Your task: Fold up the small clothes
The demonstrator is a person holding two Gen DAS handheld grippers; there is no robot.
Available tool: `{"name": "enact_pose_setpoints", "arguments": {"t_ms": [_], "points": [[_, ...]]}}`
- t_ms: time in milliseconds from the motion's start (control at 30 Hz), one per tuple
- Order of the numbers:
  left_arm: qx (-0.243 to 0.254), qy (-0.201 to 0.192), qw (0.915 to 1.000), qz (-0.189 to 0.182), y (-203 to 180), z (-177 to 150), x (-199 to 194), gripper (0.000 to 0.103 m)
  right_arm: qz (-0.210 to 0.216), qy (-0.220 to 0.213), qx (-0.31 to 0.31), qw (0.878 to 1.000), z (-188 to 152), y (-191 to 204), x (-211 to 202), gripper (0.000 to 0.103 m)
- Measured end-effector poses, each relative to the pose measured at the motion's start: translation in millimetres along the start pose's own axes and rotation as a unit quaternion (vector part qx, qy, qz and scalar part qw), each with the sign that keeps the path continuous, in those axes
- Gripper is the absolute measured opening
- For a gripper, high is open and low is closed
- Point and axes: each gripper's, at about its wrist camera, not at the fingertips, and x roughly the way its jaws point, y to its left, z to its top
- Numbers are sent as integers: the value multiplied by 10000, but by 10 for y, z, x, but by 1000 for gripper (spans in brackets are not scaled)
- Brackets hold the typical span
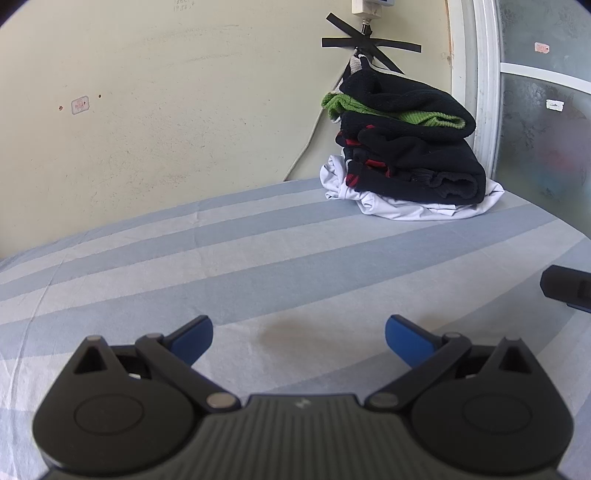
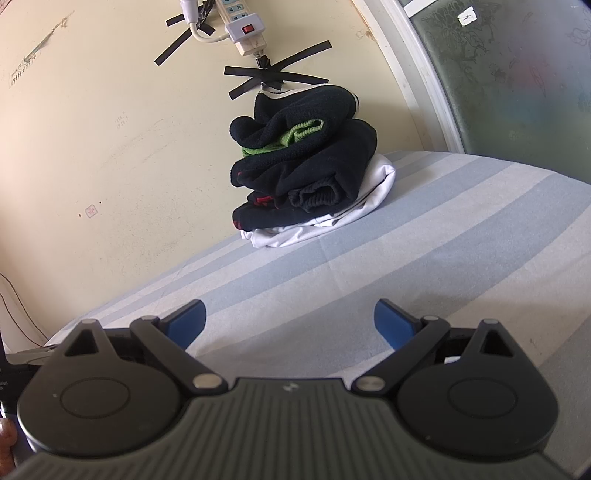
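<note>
Folding looks nearly done

My left gripper (image 1: 299, 338) and right gripper (image 2: 290, 323) gape wide, empty; folded clothes pile (image 1: 406, 147) upper right, striped sheet (image 1: 184, 266) bare below.

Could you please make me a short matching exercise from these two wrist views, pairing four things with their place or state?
Things:
1. white garment
2. green garment
3. power strip
4. left gripper

Places or states:
A. taped to the wall above the pile
B. open, holding nothing, over the striped sheet
C. at the bottom of the pile, on the bed
D. tucked between black garments near the top of the pile

Pairs: 1-C, 2-D, 3-A, 4-B
</note>
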Motion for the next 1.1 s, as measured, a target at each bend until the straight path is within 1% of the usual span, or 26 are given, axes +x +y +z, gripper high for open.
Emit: {"name": "enact_pose_setpoints", "arguments": {"t_ms": [1100], "points": [[124, -20, 9999, 95, -34, -14, 9, 103, -5, 3, -2, 10000, 6, 7, 0, 99]]}}
